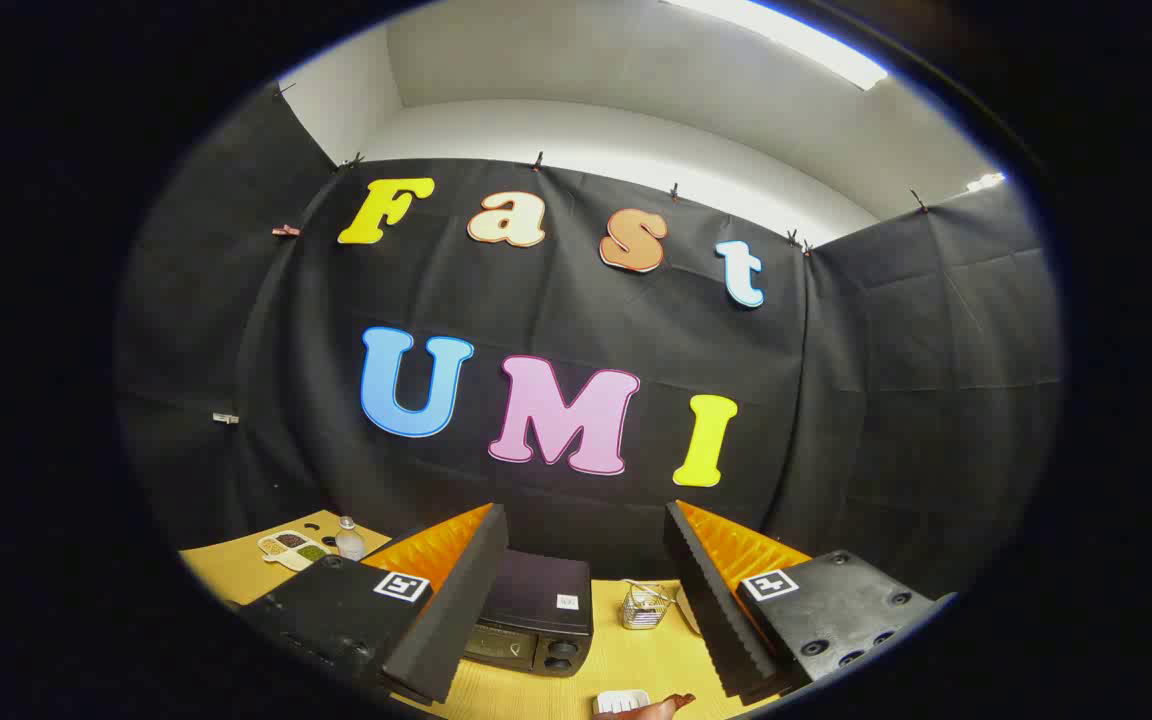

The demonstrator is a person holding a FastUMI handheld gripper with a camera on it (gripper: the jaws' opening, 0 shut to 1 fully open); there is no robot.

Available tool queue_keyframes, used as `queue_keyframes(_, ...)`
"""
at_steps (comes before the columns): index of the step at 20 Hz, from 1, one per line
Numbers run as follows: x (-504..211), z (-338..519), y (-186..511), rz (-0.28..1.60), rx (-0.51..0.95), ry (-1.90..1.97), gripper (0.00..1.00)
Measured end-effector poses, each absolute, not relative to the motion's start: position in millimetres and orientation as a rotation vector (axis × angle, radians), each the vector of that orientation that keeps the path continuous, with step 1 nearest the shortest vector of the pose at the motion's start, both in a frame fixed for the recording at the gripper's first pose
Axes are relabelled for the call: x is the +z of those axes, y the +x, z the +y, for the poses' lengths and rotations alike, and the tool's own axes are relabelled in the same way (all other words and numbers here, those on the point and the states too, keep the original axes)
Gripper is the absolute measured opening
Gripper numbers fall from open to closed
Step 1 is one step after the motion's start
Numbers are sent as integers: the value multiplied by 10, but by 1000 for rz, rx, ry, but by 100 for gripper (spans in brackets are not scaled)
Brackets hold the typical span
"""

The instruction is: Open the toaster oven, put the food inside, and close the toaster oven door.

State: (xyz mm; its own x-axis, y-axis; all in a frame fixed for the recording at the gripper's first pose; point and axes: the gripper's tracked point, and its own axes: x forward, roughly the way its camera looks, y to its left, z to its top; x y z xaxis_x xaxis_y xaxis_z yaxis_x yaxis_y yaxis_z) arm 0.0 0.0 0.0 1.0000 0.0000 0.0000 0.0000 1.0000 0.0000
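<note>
**Fingers spread wide above the bench, toaster oven shut ahead**

The gripper [586, 610] is held high and tipped upward, so most of what lies beyond it is the booth's black cloth wall and a strip of white ceiling with a bright light. Its two fingers [456, 600] stand well apart, with nothing between them but open air and the bench [636, 660] below.

The toaster oven [534, 615] sits on the bench just ahead of the fingers, closer to the left one, whose edge hides part of its left side. It is a dark box with knobs on the right of its front; its door looks closed, though the front is seen at a steep angle.

To the right of the oven, between the fingers, stands a small wire basket [646, 606]. Nearer than both, low between the fingers, lies a small white dish [621, 700] with a brown piece of food [664, 706] touching its right end.

Far off to the left, beyond the left finger, a divided tray [293, 549] lies on the bench with a small clear bottle [349, 540] just beside it.
</note>
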Motion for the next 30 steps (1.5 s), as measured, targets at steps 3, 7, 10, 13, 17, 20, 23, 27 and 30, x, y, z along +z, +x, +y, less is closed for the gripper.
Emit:
queue_keyframes(3,-13,30,-3,0,2,0,97)
queue_keyframes(7,15,42,-7,-6,1,-2,97)
queue_keyframes(10,-1,57,-10,-4,2,3,97)
queue_keyframes(13,-33,98,-3,1,8,3,97)
queue_keyframes(17,-35,130,-3,0,12,-1,97)
queue_keyframes(20,-37,152,0,-1,13,-8,97)
queue_keyframes(23,-97,200,17,7,16,3,97)
queue_keyframes(27,-429,520,134,71,43,50,97)
queue_keyframes(30,-739,880,280,124,66,72,97)
